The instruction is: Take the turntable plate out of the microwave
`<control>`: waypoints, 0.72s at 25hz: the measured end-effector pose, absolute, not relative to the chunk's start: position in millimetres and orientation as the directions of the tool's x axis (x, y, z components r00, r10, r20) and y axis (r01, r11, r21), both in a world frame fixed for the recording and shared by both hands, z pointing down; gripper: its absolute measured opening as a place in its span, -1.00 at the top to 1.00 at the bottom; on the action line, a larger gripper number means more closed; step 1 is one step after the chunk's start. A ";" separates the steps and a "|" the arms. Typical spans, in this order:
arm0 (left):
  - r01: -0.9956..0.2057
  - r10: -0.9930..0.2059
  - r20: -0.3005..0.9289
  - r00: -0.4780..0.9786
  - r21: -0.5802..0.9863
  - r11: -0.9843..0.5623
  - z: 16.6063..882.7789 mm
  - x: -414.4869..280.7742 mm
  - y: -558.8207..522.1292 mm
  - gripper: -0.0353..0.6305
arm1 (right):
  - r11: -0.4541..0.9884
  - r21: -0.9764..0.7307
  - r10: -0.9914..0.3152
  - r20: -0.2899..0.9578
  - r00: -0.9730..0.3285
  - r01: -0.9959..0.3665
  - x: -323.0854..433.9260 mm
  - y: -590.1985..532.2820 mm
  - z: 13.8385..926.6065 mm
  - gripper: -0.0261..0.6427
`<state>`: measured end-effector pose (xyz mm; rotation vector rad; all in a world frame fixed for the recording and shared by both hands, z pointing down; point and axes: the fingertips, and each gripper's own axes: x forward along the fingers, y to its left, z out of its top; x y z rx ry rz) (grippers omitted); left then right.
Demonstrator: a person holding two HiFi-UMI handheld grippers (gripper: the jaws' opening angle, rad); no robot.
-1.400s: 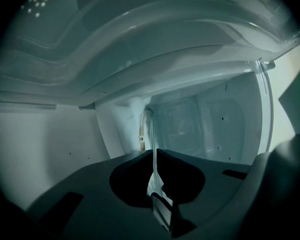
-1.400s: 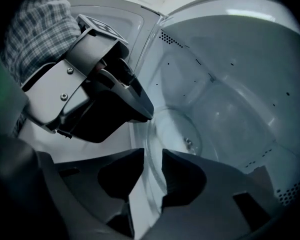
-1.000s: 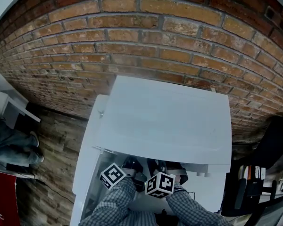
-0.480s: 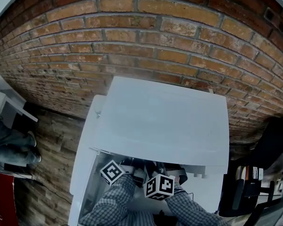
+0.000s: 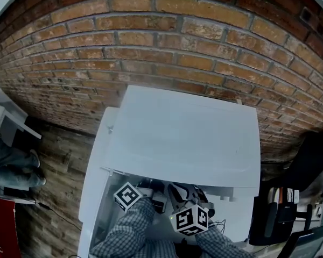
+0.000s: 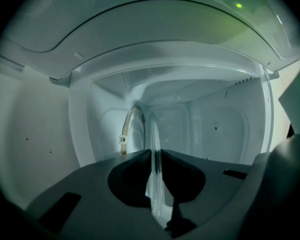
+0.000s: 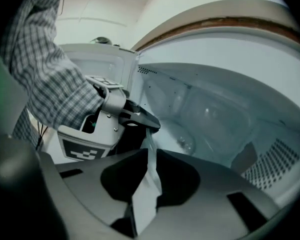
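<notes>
Plate (image 6: 153, 129) is clear glass and lies mostly inside the microwave (image 5: 183, 138) cavity, with its near rim at the opening. The left gripper (image 6: 154, 154) has its fingers clenched on that rim; its view meets the plate edge-on, as a thin bright line running into the cavity. A ring (image 6: 130, 121) with a small wheel shows just beside the plate, deeper in.

The right gripper (image 7: 151, 151) grasps the same rim close beside the left one. Its fingers have just been closing, and the glass edge sits pinched between them. Its view also shows the left gripper's tips on the rim, with a plaid sleeve (image 7: 50, 69) behind them.

From the head view, both grippers reach under the front edge of the white microwave top, which stands before a brick wall (image 5: 151, 47).
</notes>
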<state>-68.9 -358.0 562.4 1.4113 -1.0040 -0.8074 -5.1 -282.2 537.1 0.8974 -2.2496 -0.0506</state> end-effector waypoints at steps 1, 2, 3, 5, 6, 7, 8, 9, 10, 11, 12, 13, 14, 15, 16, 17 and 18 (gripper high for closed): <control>-0.110 -0.916 0.067 0.395 0.994 0.025 560.7 -68.6 -358.1 0.80 | 0.749 0.223 -0.613 0.589 -0.526 -0.623 -1.4 -277.9 536.8 0.74; -0.101 -0.917 0.054 0.395 0.995 0.014 558.6 -68.4 -358.4 0.80 | 0.738 0.163 -0.608 0.580 -0.542 -0.654 2.4 -273.9 538.3 0.74; -0.098 -0.917 0.046 0.397 0.995 0.007 557.2 -68.5 -358.3 0.80 | 0.723 0.095 -0.603 0.572 -0.557 -0.685 6.6 -270.5 541.0 0.74; -0.093 -0.915 0.027 0.402 0.996 -0.011 552.8 -67.3 -358.8 0.78 | 0.668 -0.056 -0.598 0.552 -0.581 -0.742 16.4 -265.6 546.2 0.75; -0.098 -0.914 0.029 0.406 0.995 -0.012 552.5 -67.0 -358.2 0.77 | 0.634 -0.129 -0.601 0.538 -0.591 -0.762 21.1 -263.9 547.2 0.74; -0.101 -0.913 0.033 0.408 0.995 -0.009 552.7 -66.9 -357.3 0.77 | 0.603 -0.190 -0.606 0.522 -0.600 -0.774 25.2 -262.7 547.6 0.75; -0.095 -0.913 0.026 0.408 0.995 -0.014 551.2 -66.3 -356.8 0.77 | 0.579 -0.238 -0.610 0.508 -0.608 -0.780 28.6 -261.4 548.2 0.75; -0.084 -0.913 0.011 0.408 0.996 -0.026 548.6 -65.8 -356.3 0.77 | 0.562 -0.272 -0.612 0.499 -0.613 -0.782 31.2 -259.7 549.3 0.75; -0.073 -0.913 -0.007 0.408 0.997 -0.040 545.7 -65.4 -355.6 0.77 | 0.548 -0.297 -0.612 0.494 -0.617 -0.782 32.9 -257.9 550.7 0.75; -0.063 -0.912 -0.026 0.409 0.996 -0.057 542.3 -65.1 -355.2 0.77 | 0.537 -0.318 -0.612 0.490 -0.620 -0.782 34.2 -256.1 551.9 0.75; -0.059 -0.911 -0.039 0.410 0.996 -0.069 539.8 -64.9 -354.7 0.76 | 0.524 -0.341 -0.614 0.484 -0.623 -0.781 35.2 -254.8 552.5 0.75; -0.064 -0.910 -0.040 0.412 0.995 -0.073 538.9 -65.1 -353.9 0.76 | 0.507 -0.369 -0.619 0.473 -0.627 -0.779 36.1 -254.2 552.5 0.75; -0.067 -0.909 -0.041 0.415 0.995 -0.076 537.6 -64.9 -353.1 0.76 | 0.484 -0.408 -0.626 0.457 -0.632 -0.774 37.2 -254.2 552.3 0.75; -0.063 -0.908 -0.048 0.416 0.995 -0.081 535.2 -64.1 -352.4 0.75 | 0.454 -0.460 -0.635 0.434 -0.639 -0.763 38.6 -254.7 551.9 0.75; -0.065 -0.908 -0.047 0.416 0.995 -0.081 534.0 -63.7 -351.4 0.75 | 0.413 -0.531 -0.647 0.402 -0.648 -0.740 40.3 -255.6 551.6 0.75; -0.079 -0.909 -0.031 0.417 0.994 -0.070 536.0 -64.4 -349.4 0.75 | 0.359 -0.617 -0.662 0.360 -0.657 -0.700 42.4 -257.0 551.2 0.75; -0.095 -0.909 -0.012 0.417 0.994 -0.057 538.7 -65.5 -347.2 0.75 | 0.296 -0.711 -0.683 0.309 -0.661 -0.638 44.8 -258.8 550.6 0.75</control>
